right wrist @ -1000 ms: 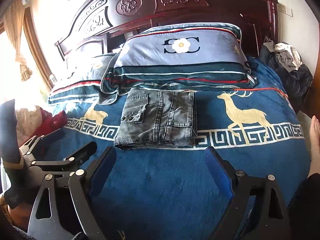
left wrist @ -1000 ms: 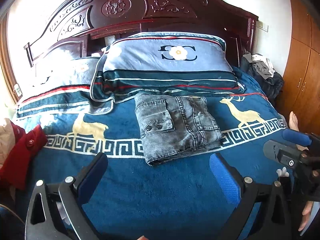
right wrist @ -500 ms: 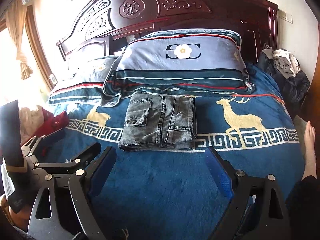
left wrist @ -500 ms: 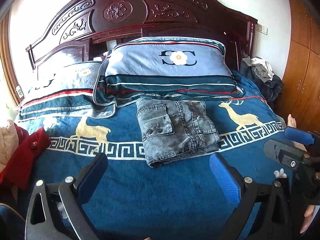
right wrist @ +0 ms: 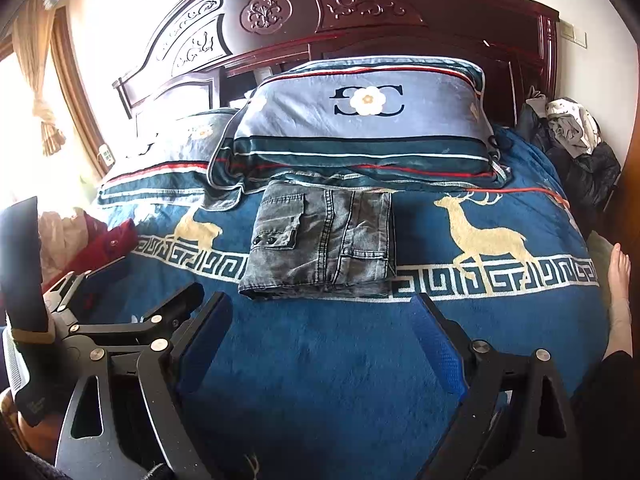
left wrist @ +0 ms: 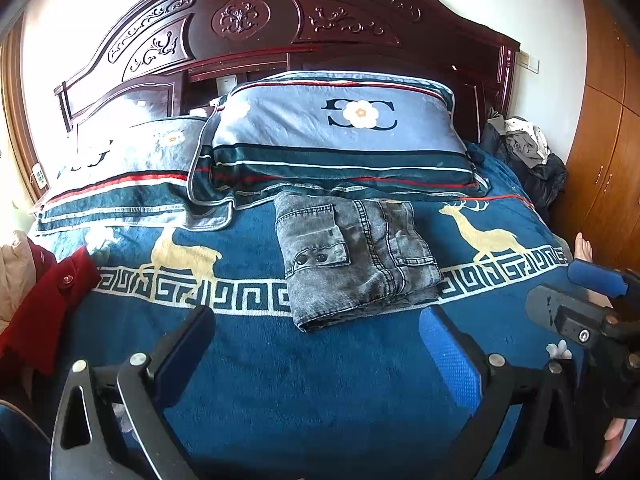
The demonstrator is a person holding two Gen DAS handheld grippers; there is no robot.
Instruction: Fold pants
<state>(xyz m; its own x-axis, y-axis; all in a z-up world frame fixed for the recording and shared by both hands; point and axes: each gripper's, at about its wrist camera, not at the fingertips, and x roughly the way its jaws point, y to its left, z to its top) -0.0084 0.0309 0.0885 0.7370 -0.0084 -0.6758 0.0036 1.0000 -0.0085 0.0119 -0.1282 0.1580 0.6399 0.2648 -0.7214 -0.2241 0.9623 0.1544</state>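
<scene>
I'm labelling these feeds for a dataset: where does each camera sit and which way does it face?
Left wrist: on the left gripper, facing the headboard; right gripper at its right edge.
Right wrist: on the right gripper, same heading; left gripper at its left edge, bare foot right.
Shared: folded jeans, pillow.

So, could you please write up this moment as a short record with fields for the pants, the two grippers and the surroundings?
pants: grey jeans, folded into a compact stack, pocket side up
location: on the blue blanket, just in front of the pillow
left gripper: jaws wide open, holding nothing, short of the jeans
right gripper: jaws wide open, holding nothing, short of the jeans
surroundings: red garment at the bed's left edge; pile of clothes at the right
</scene>
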